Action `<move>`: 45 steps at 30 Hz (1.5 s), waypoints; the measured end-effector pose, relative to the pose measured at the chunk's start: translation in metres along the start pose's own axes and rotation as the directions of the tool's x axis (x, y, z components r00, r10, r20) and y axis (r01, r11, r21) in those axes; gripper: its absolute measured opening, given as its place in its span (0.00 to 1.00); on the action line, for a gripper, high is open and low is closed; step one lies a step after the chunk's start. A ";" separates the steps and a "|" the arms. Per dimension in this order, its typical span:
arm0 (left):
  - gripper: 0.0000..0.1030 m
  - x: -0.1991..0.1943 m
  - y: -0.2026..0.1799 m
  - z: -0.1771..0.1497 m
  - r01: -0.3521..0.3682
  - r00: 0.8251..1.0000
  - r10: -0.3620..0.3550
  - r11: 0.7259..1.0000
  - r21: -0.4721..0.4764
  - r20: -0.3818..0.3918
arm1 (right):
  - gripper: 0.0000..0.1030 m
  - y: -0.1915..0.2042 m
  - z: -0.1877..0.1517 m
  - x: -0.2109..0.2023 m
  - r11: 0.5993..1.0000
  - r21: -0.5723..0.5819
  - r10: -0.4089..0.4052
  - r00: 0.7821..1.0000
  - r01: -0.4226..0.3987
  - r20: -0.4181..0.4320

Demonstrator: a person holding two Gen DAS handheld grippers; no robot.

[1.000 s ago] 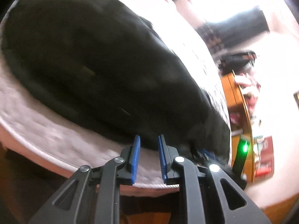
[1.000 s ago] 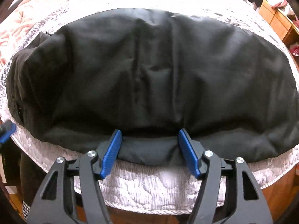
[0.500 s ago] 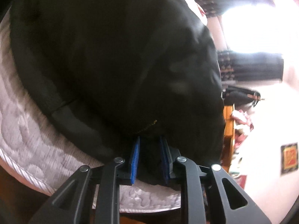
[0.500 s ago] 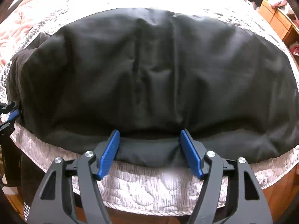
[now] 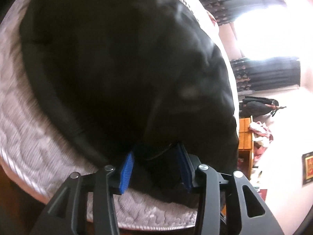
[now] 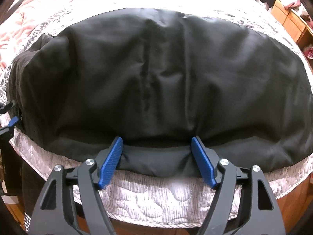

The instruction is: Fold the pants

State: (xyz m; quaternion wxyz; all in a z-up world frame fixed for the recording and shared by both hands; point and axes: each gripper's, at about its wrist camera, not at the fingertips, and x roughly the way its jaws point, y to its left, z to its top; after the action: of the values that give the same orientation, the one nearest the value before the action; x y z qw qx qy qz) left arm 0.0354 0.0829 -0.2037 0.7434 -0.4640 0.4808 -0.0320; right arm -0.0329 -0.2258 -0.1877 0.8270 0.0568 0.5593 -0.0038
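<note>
Black pants [image 6: 166,82] lie spread flat across a quilted white bed cover [image 6: 156,199]. My right gripper [image 6: 157,146] is open at the near edge of the pants, its blue pads on either side of a fold of the hem. My left gripper [image 5: 155,156] is open at the left end of the pants [image 5: 121,68], with black cloth lying between its blue pads. The left gripper's blue tip also shows at the far left of the right wrist view [image 6: 13,121].
A pink blanket [image 6: 39,15] lies at the bed's far left. Wooden furniture [image 6: 289,19] with clothes stands at the right. The bed's near edge [image 6: 156,222] drops off just under my right gripper. A bright window [image 5: 264,29] and dark curtains are beyond the bed.
My left gripper has opened from nearly shut and moved in onto the end of the pants. My right gripper has stayed open at the near hem.
</note>
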 end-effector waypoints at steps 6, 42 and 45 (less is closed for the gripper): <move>0.20 -0.001 -0.009 -0.001 -0.006 0.998 0.005 1.000 0.023 0.067 | 0.70 -0.002 -0.002 0.000 1.000 0.002 0.002 1.000 -0.002 -0.001; 0.00 -0.100 0.065 0.042 0.022 0.954 0.003 0.997 -0.080 0.300 | 0.71 0.009 -0.002 -0.001 1.000 0.000 -0.017 0.999 0.017 -0.042; 0.00 -0.106 0.054 0.033 -0.002 0.936 0.021 0.999 -0.052 0.352 | 0.71 0.008 -0.002 -0.001 1.000 0.000 -0.016 0.999 0.016 -0.043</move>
State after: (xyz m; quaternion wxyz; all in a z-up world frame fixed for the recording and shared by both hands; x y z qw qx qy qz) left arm -0.0187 0.1877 -0.1662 0.8055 -0.4783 0.3431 0.0683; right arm -0.0343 -0.2182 -0.1866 0.8148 0.0528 0.5772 -0.0092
